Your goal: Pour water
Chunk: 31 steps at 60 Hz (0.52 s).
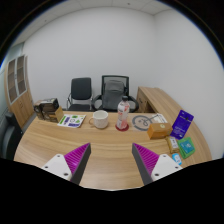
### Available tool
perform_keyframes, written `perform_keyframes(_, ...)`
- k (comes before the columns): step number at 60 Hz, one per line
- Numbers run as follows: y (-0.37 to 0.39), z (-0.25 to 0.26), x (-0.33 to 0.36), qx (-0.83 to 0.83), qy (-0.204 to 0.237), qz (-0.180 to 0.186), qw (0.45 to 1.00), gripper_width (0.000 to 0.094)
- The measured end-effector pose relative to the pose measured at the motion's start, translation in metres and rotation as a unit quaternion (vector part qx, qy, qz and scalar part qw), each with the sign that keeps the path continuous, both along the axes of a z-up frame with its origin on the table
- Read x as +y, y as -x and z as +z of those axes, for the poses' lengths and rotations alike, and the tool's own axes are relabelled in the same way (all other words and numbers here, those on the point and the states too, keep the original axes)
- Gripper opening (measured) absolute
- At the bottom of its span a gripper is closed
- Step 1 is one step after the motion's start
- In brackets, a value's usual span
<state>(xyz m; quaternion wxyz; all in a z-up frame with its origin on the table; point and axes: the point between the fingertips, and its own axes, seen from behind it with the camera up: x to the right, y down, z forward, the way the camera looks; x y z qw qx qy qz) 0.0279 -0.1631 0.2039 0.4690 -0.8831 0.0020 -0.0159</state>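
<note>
Water bottle [123, 113], clear with a pinkish label, is seen upright on a red coaster [122, 127] near the middle of the wooden desk [105, 142], well beyond the fingertips and roughly in line with the gap between them. Left to right on the desk: a dark boxy item [46, 108] at the far left end, a flat printed booklet [71, 121], then a white cup [99, 119] just left of the bottle. Right of the bottle a round plate-like object [141, 122] is seen, then a light box [159, 129], a purple carton [181, 124] standing upright, and small teal and orange packets [180, 147] by the right edge. Two office chairs [98, 92] are placed behind the desk against the white wall. Gripper [112, 163] is held wide open over the near desk edge, magenta pads [75, 157] well apart, nothing held between them.
</note>
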Motion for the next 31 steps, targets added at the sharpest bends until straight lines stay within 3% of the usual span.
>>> perform_keyframes(15, 0.004, 0.016, -0.049, -0.009, -0.012, -0.049, 0.999, 0.0858)
perform_keyframes(31, -0.014, 0.023, -0.054, -0.028, -0.01, -0.061, 0.998, 0.0856)
